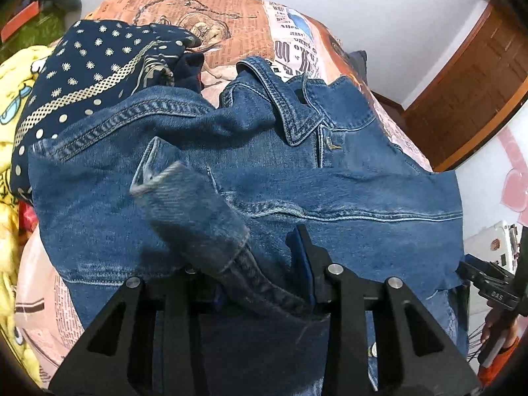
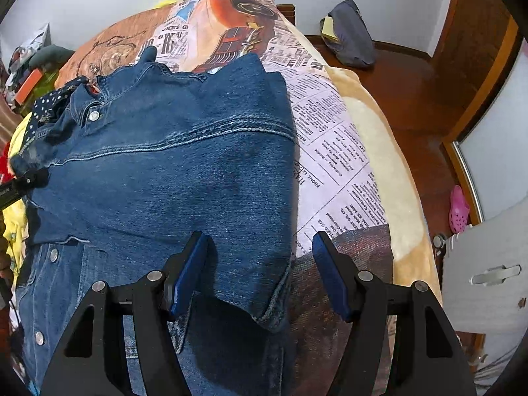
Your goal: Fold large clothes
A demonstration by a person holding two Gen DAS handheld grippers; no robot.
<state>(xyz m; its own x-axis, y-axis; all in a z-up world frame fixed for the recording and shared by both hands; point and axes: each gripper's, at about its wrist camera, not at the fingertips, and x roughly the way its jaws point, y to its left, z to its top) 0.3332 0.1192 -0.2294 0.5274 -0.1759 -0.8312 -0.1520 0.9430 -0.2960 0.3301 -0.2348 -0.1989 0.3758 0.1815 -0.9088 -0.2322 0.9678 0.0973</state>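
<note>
Bedspread (image 2: 333,151) lies bare to the right of the jacket (image 2: 171,178) up to the bed edge, and bare again beyond the collar toward the wall; the open right gripper (image 2: 260,274) straddles the jacket's right edge with clear gaps inside both fingers. Left side is obstructed: a dotted navy garment (image 1: 95,66) touches the jacket's far left corner, with a yellow blanket (image 1: 13,105) just beside it. The left gripper (image 1: 260,274) has a sleeve (image 1: 198,217) bunched between its fingers, leaving no free gap there
</note>
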